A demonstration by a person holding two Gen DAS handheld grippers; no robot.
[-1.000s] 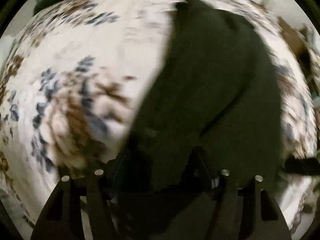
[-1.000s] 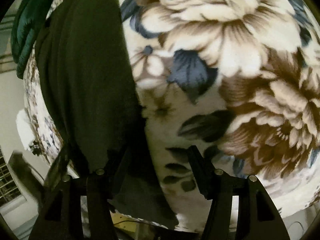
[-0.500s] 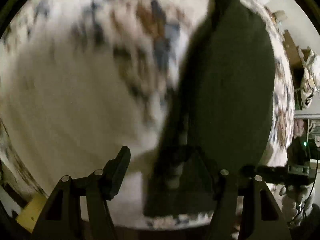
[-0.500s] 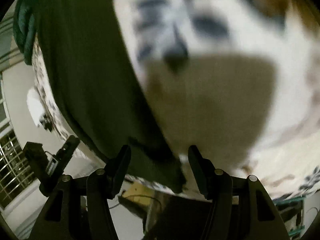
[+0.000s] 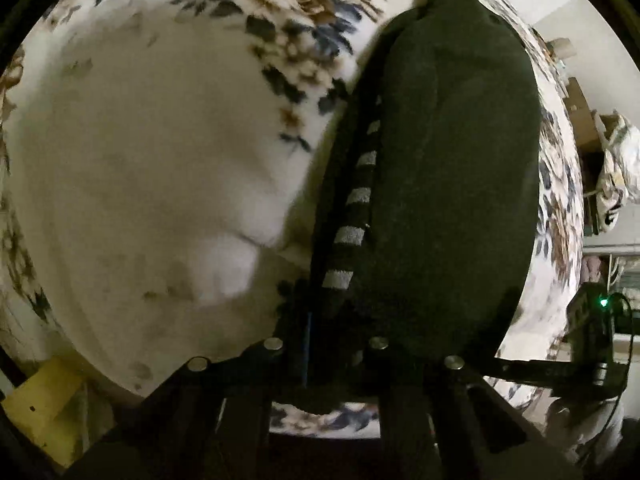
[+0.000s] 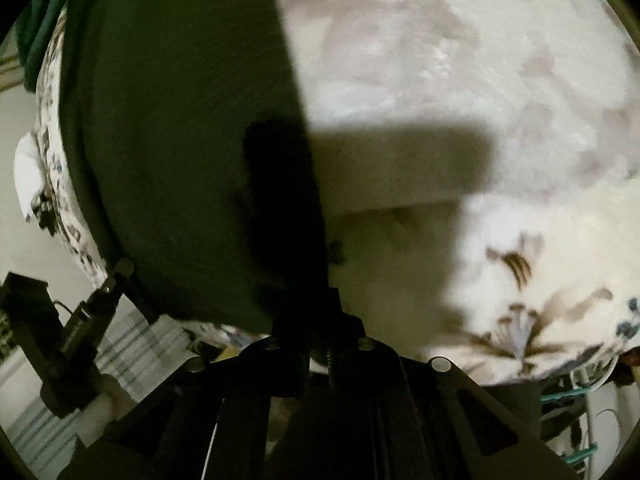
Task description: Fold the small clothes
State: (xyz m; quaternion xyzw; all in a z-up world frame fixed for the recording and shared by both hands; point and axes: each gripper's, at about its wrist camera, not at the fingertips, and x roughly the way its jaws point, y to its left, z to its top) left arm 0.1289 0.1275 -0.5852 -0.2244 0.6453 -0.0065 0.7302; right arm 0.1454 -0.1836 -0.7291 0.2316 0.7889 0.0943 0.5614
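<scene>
A dark green garment (image 5: 448,200) lies folded lengthwise on the floral blanket (image 5: 152,168), with a black-and-white striped strip (image 5: 356,208) along its left edge. My left gripper (image 5: 326,336) is shut on the garment's near left corner. In the right wrist view the same garment (image 6: 176,152) fills the left half, and my right gripper (image 6: 316,320) is shut on its near right corner at the bed's edge. The other gripper (image 6: 80,332) shows at the lower left there, holding the opposite corner.
The floral blanket (image 6: 460,100) covers the bed. A teal cloth (image 6: 40,28) lies at the far end. A yellow object (image 5: 44,404) sits below the bed's edge at left. Cables (image 6: 580,400) and clutter stand at right.
Both grippers were open half a second ago and have closed on the garment's near corners. The views have shifted toward the bed's near edge.
</scene>
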